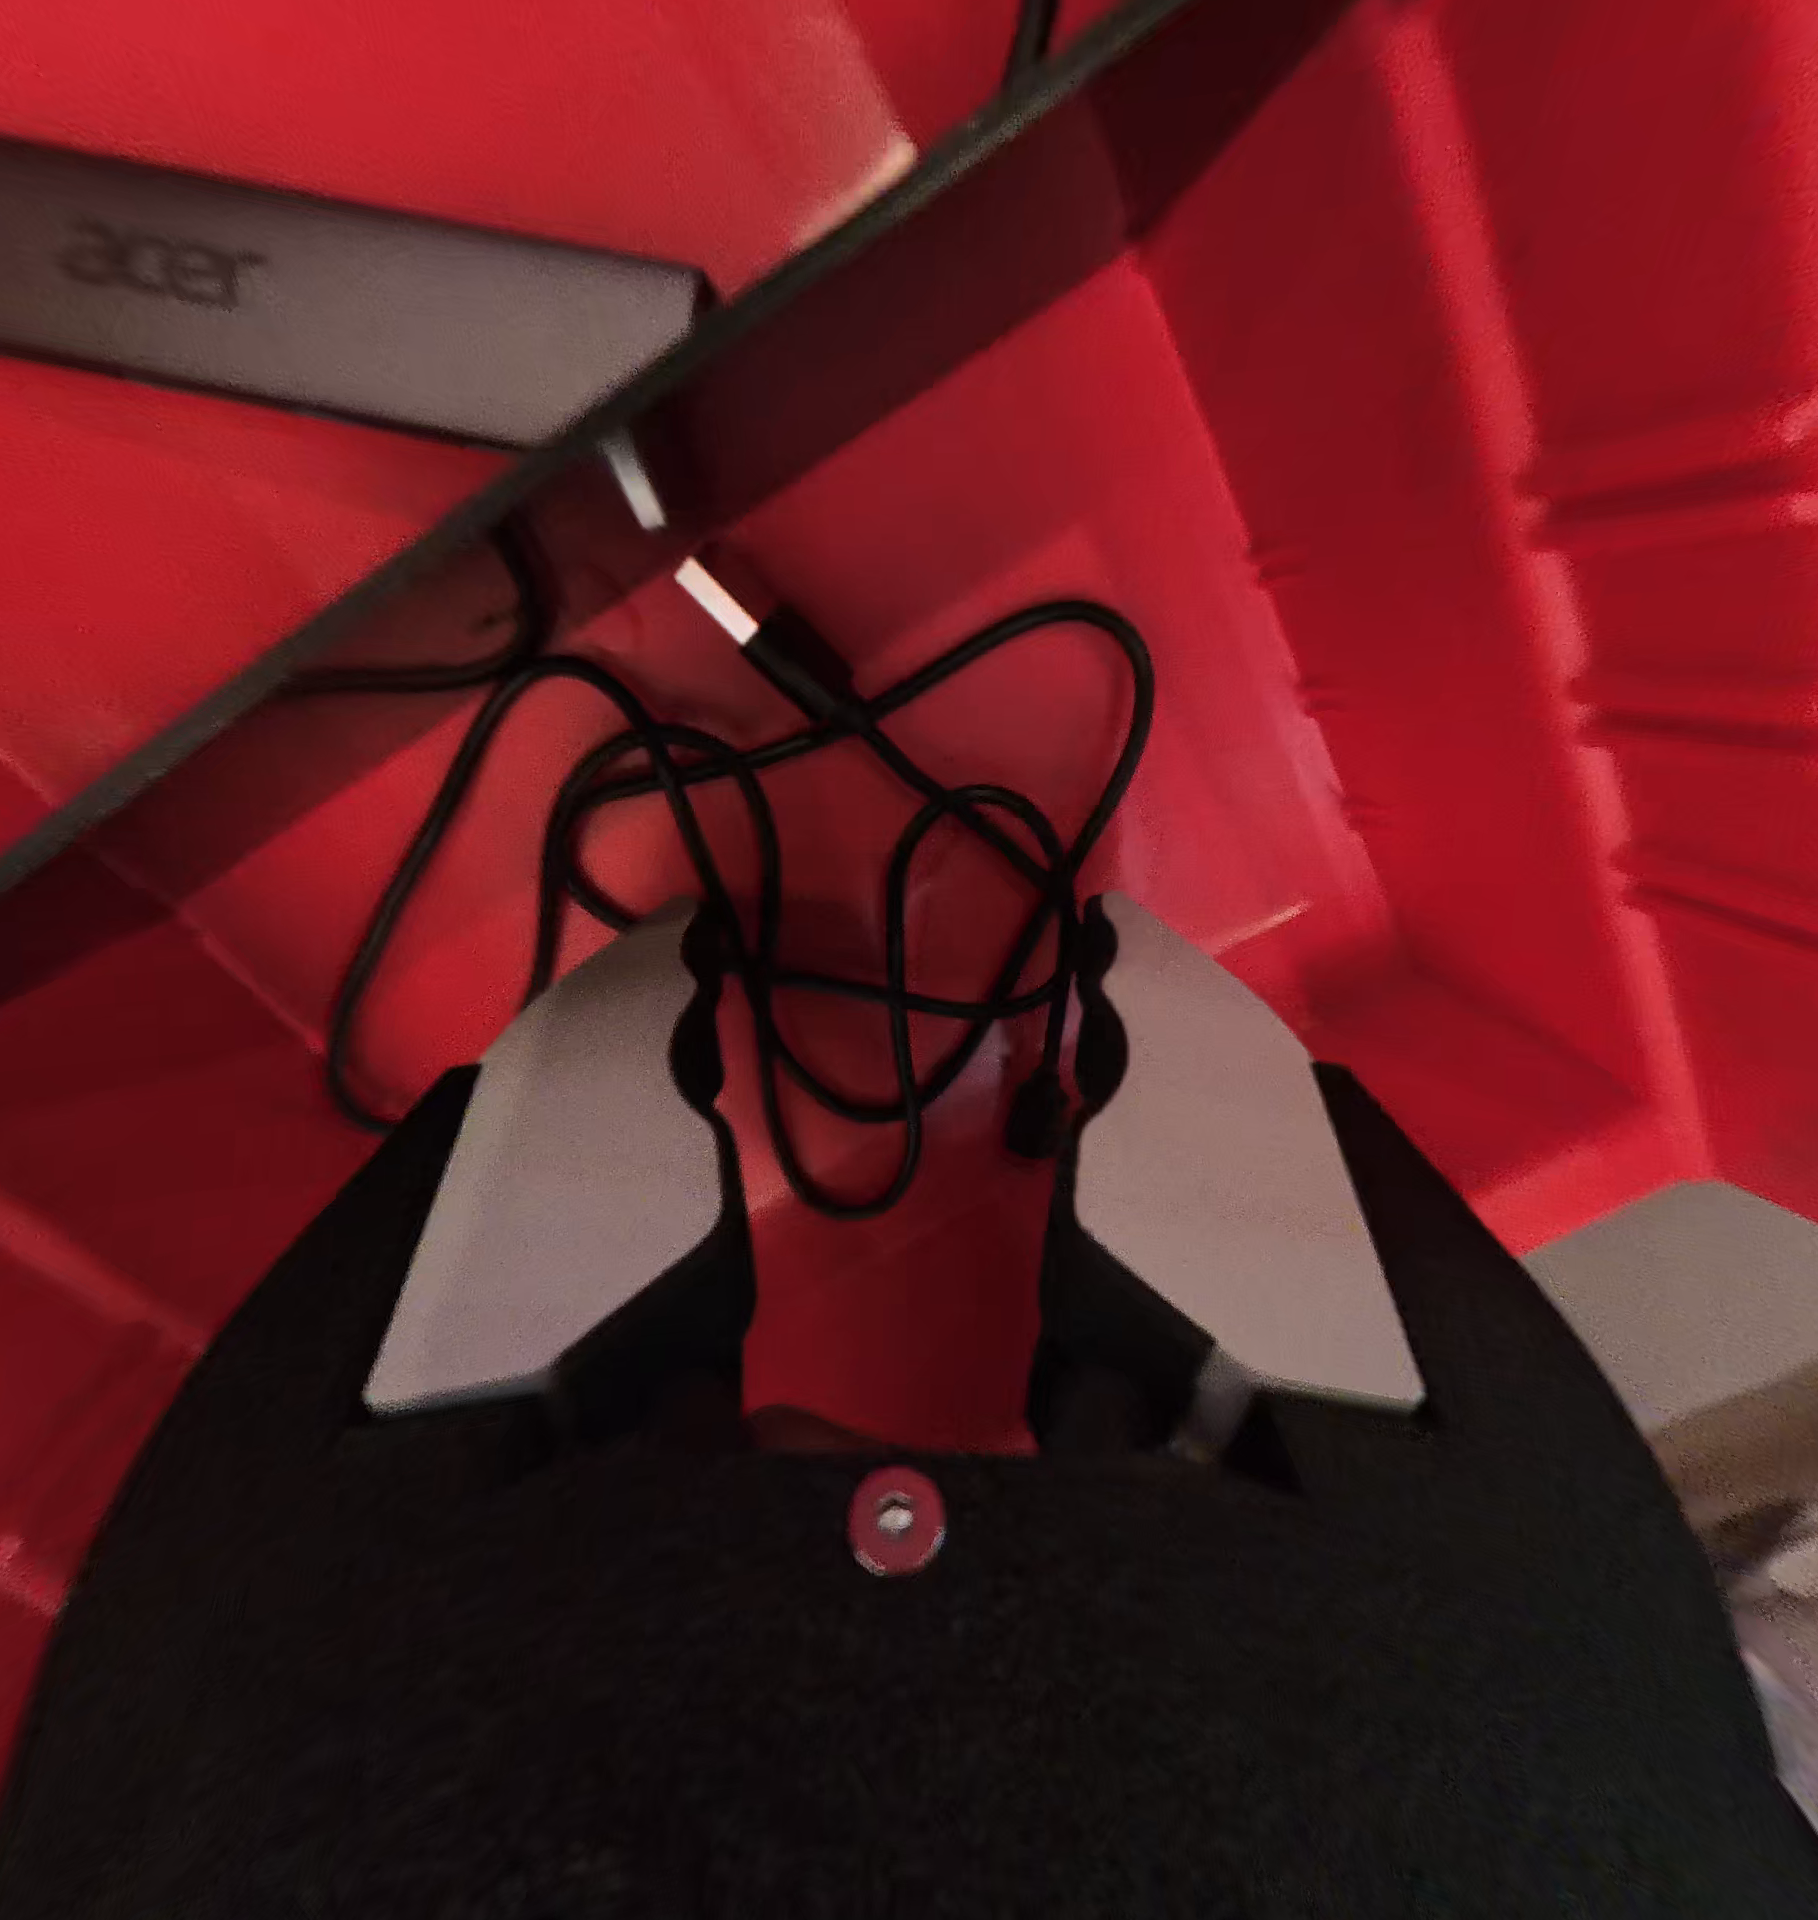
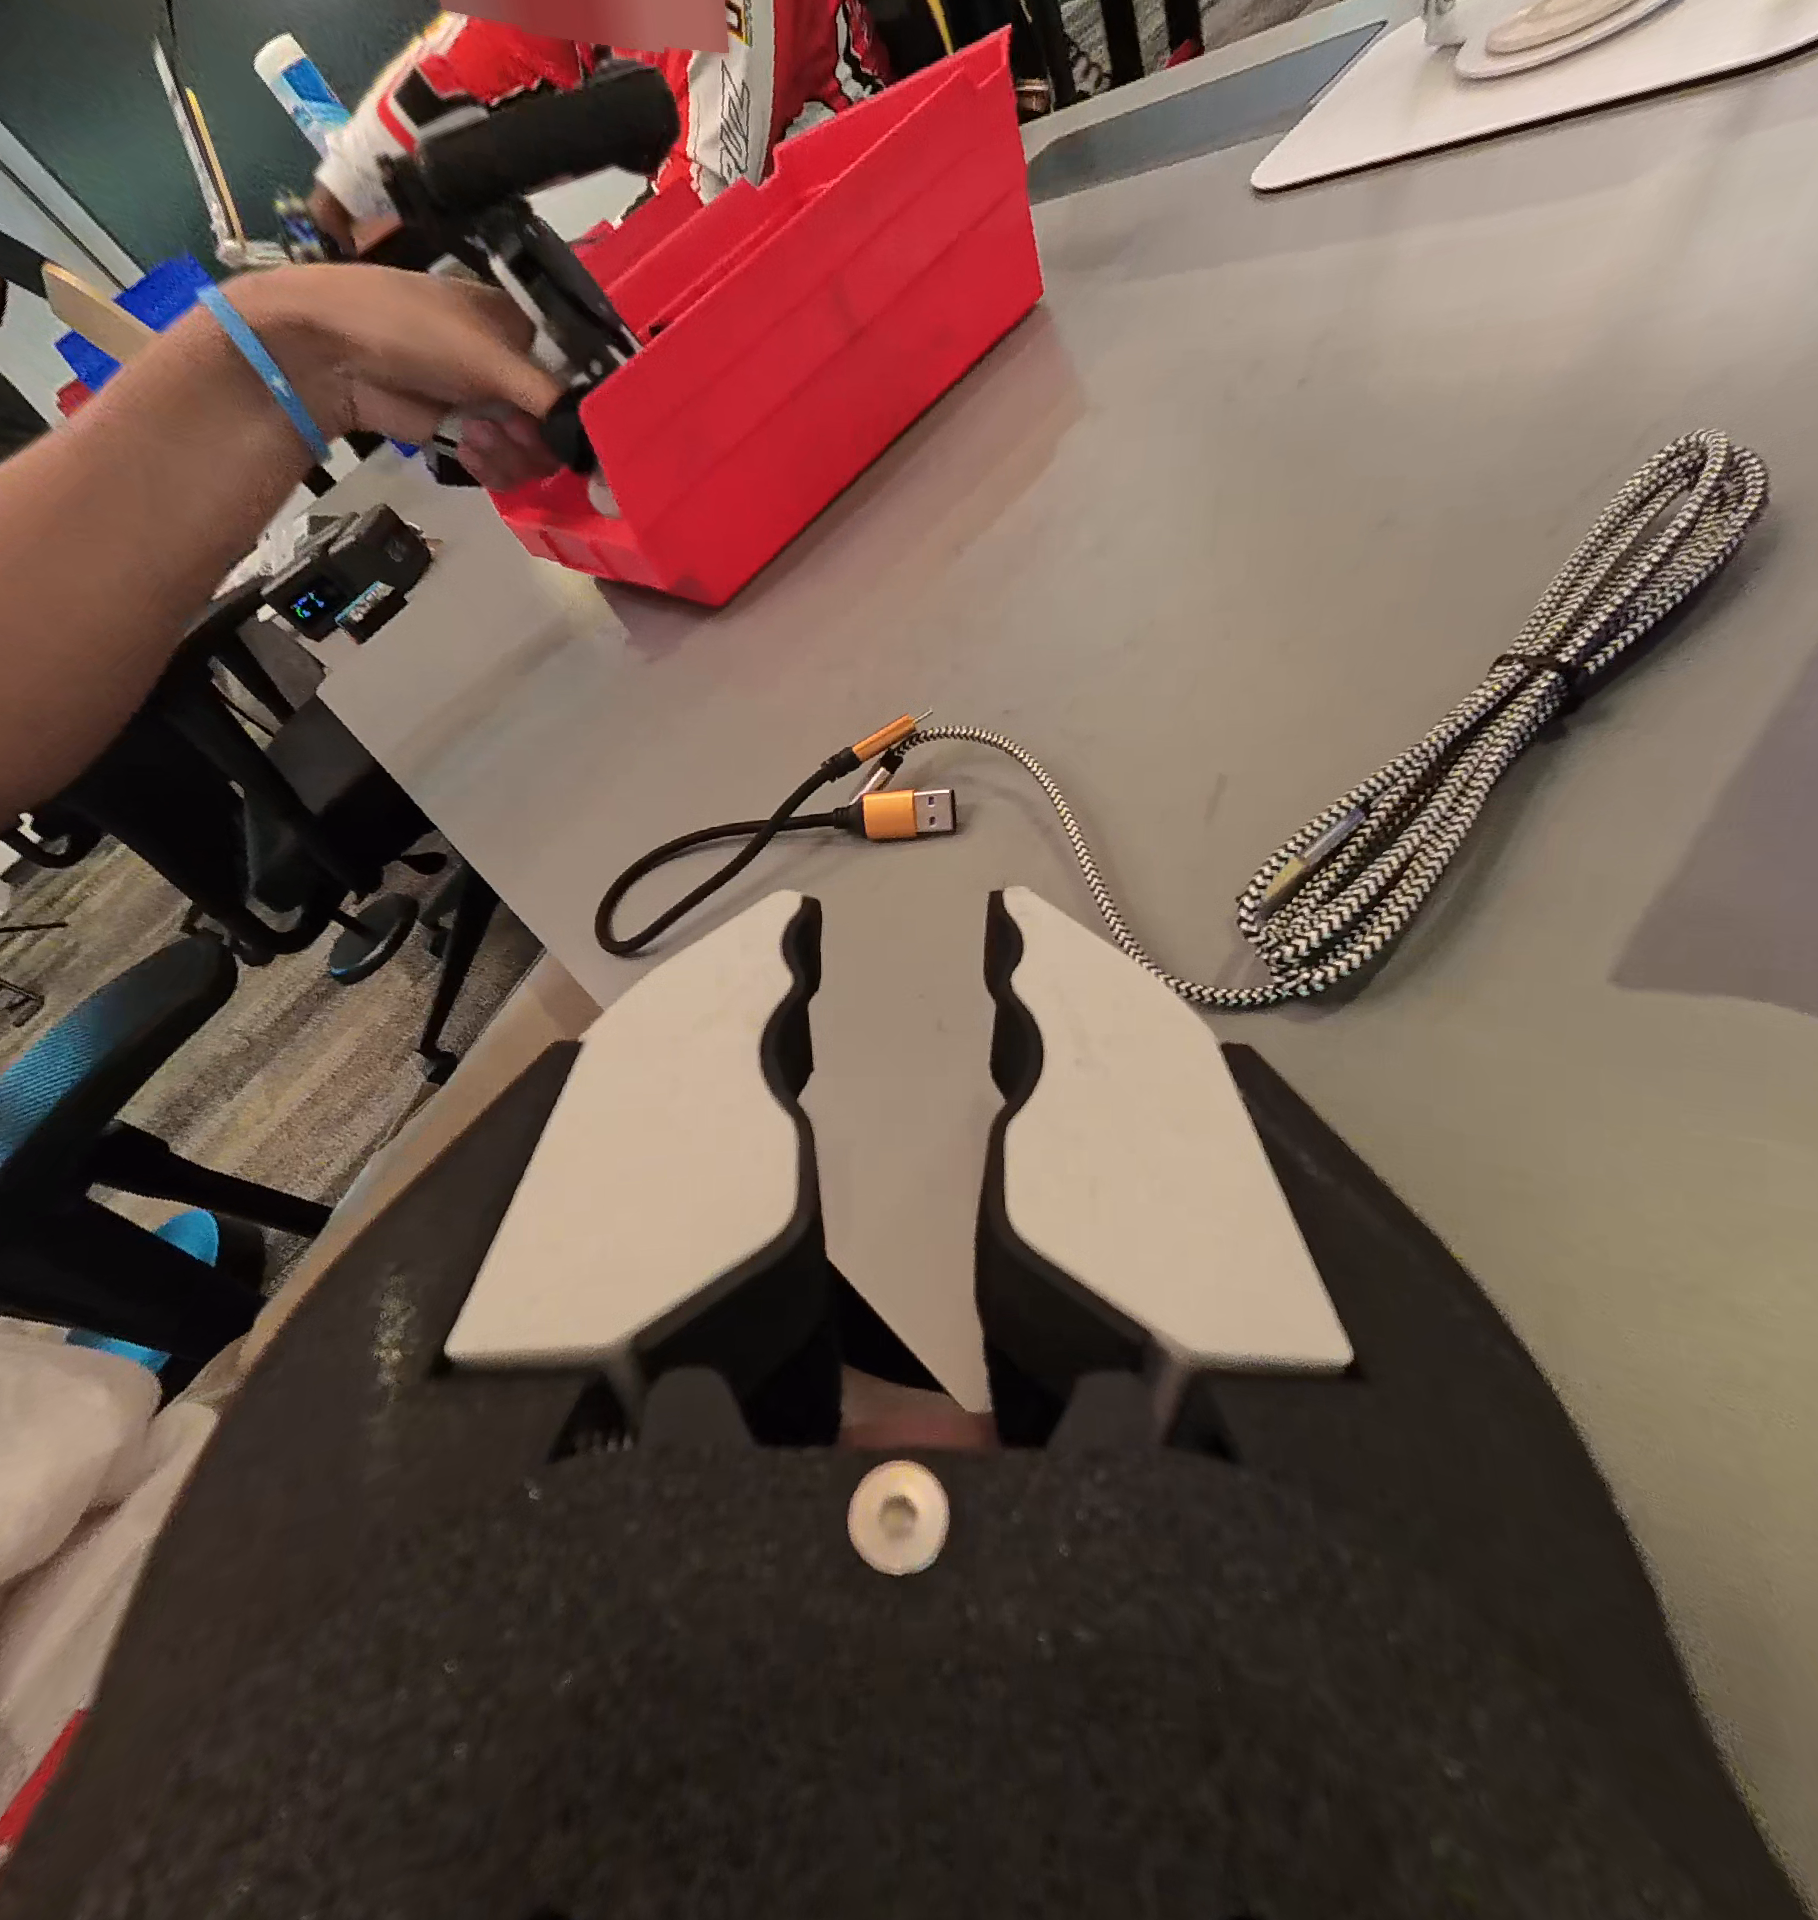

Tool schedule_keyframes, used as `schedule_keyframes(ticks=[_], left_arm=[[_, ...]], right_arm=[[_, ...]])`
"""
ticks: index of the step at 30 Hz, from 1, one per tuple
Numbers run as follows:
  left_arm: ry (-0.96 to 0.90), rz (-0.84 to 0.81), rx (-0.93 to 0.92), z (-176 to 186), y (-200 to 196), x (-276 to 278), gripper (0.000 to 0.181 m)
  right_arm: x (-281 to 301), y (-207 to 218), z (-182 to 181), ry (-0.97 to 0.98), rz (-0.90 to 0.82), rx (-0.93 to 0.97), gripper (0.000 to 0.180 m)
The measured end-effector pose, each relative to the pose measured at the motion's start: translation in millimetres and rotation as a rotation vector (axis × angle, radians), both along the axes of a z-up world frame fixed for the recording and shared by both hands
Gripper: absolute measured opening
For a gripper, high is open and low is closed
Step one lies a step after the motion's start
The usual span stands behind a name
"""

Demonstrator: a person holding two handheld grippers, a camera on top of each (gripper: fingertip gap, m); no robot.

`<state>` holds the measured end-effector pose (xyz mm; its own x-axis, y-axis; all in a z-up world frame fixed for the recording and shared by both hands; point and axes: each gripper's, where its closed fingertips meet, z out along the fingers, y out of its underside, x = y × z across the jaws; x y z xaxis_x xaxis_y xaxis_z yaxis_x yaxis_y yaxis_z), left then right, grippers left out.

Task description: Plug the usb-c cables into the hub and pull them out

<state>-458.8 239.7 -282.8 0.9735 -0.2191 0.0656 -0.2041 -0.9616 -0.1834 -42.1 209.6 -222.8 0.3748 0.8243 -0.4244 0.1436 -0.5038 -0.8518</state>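
Two grippers are at work, both with fingers spread and holding nothing. The right gripper [image 2: 903, 1023] hovers over the grey table [image 2: 1300, 436], just short of a short black cable [image 2: 707, 847] with orange plugs; beyond and to the right lies a bundled braided cable [image 2: 1507, 727]. Far left stands the red bin [image 2: 832, 343], where the left gripper [image 1: 897, 1013] reaches in above a tangled thin black cable [image 1: 832, 935], its silver plug [image 1: 716, 601] farther off. The grey hub [image 1: 344, 301] lies at the bin's far left, partly behind a dark bar [image 1: 884, 343]. The picture there is blurred, so the plug type is probably not settled. To do this well, grip the plug housing, not the loops, and lift slowly so that the tangle does not snag.
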Motion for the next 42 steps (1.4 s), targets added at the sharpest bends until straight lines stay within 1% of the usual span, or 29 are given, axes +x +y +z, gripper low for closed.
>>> schedule_keyframes(ticks=[1,4,6,7,10,12,14,15,18,19,21,23,26,30,32,33,34,36,37,39,40,42], left_arm=[[0.023,0.007,-0.011,-1,0,-3,0.064],[0.073,-0.030,-0.016,-2,-1,-5,0.032],[0.058,-0.046,0.003,-1,-3,-1,0.010],[0.070,-0.051,0.028,0,-3,-2,0.009],[0.196,-0.077,0.117,16,-9,-16,0.006],[0.276,-0.082,0.230,44,-12,-20,0.005],[0.345,-0.071,0.366,84,-15,-19,0.005],[0.366,-0.093,0.451,108,-16,-11,0.005],[0.405,-0.152,0.684,181,-18,25,0.005],[0.405,-0.183,0.760,204,-18,43,0.005],[0.366,-0.289,0.883,240,-16,90,0.005],[0.371,-0.406,0.978,265,-10,136,0.005],[0.367,-0.575,1.035,275,5,198,0.005],[0.337,-0.737,1.020,254,41,253,0.005],[0.281,-0.763,0.992,236,61,274,0.005],[0.231,-0.785,0.949,220,68,285,0.005],[0.163,-0.845,0.882,199,69,300,0.005],[0.075,-1.015,0.779,152,65,326,0.005],[0.085,-1.084,0.699,124,63,330,0.005],[0.173,-1.178,0.577,78,69,328,0.005],[0.196,-1.218,0.519,60,70,326,0.005],[0.179,-1.265,0.434,35,70,327,0.006]], right_arm=[[0,0,0,0.004,0.003,-0.004,0.029],[-1,-2,0,0.006,0.012,-0.009,0.030],[-2,-3,1,0.008,0.017,-0.008,0.030],[-3,-4,1,0.008,0.019,-0.008,0.030],[-3,-4,1,0.008,0.021,-0.009,0.030],[-3,-4,1,0.012,0.020,-0.009,0.029],[-2,-4,2,0.015,0.017,-0.011,0.029],[-2,-4,2,0.017,0.015,-0.012,0.029],[-3,-4,2,0.019,0.018,-0.020,0.029],[-3,-4,2,0.020,0.019,-0.022,0.029],[-4,-5,2,0.022,0.022,-0.022,0.029],[-4,-6,2,0.017,0.027,-0.018,0.029],[-4,-6,2,0.011,0.025,-0.008,0.029],[-2,-5,2,0.003,0.014,0.003,0.029],[0,-4,2,0.002,0.007,0.005,0.029],[1,-3,2,0.002,0.005,0.004,0.029],[1,-3,2,0.003,0.003,0.003,0.029],[2,-3,2,0.008,0.000,0.002,0.029],[2,-3,2,0.008,0.001,0.001,0.029],[2,-4,2,0.006,0.006,-0.001,0.029],[2,-4,2,0.004,0.007,-0.001,0.029],[2,-5,2,0.004,0.008,0.000,0.029]])
